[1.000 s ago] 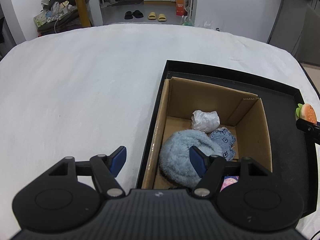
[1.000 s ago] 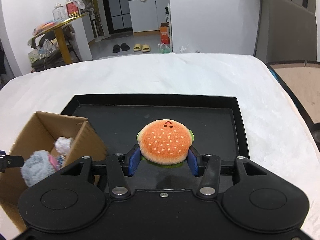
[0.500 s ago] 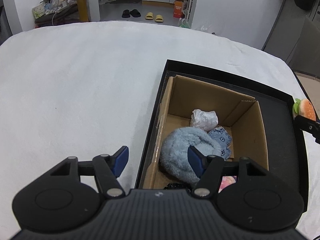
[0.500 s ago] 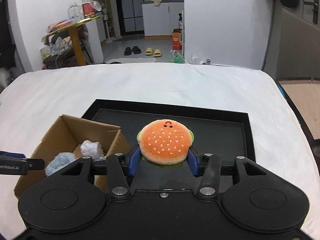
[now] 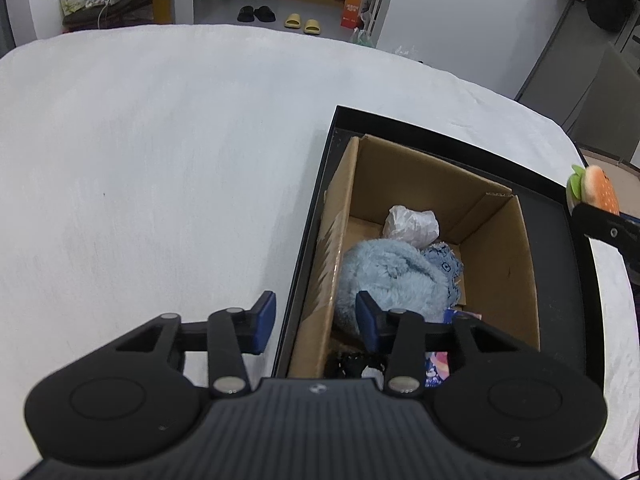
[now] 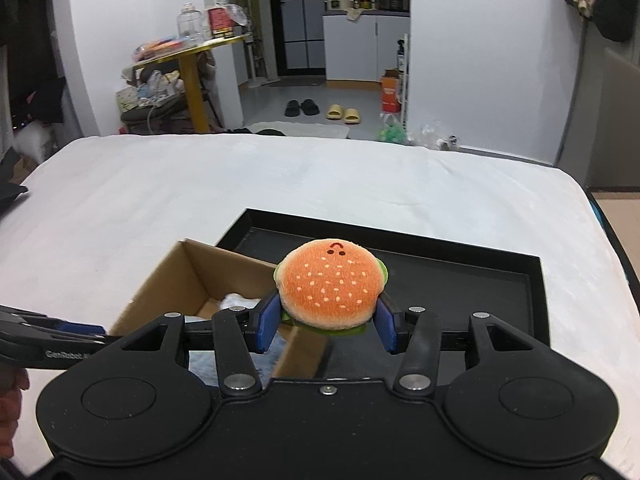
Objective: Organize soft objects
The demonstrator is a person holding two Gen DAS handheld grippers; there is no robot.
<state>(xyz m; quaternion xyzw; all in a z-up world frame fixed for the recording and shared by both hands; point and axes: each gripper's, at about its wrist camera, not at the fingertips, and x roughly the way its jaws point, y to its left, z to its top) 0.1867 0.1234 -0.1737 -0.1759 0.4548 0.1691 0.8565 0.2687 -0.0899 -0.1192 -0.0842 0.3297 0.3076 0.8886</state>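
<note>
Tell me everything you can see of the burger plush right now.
The burger plush is a small round soft toy: an orange fuzzy bun dotted with pale seeds, a tiny stitched face near its top edge, and green lettuce trim showing at both sides and underneath. The right gripper is shut on it, a blue pad against each side, holding it in the air with nothing else touching it. In the right wrist view it sits over the near corner of the cardboard box and the black tray.

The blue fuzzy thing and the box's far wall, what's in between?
A crumpled white bag lies between the fuzzy blue toy and the cardboard box far wall, in the left wrist view.
</note>
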